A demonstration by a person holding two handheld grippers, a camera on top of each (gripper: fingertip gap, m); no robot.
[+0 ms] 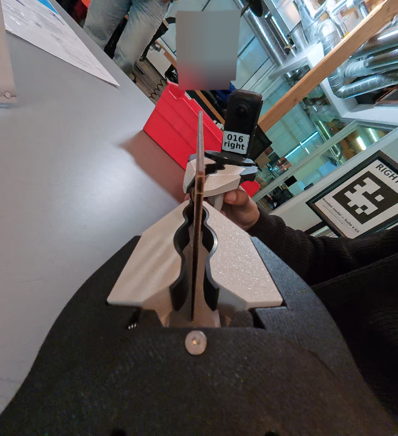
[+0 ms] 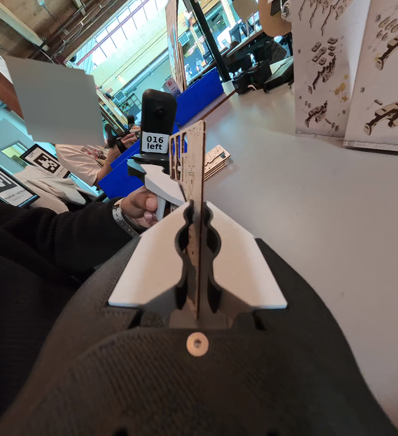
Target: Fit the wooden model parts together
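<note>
I see a red bin (image 1: 179, 127), a blue bin (image 2: 200, 96), a grey table (image 1: 51, 177) and framed marker signs (image 1: 367, 198).

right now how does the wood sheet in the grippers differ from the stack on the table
The wood sheet is a single one, stood on edge and clamped by the left gripper and right gripper. The stack holds several sheets, lying flat on the table, ungripped. Both are pale laser-cut wood.

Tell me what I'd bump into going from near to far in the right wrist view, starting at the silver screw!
Silver screw → right gripper fingers pinching the wooden sheet → left gripper, holding the same sheet → stack of wooden sheets lying on the table → blue bin.
</note>
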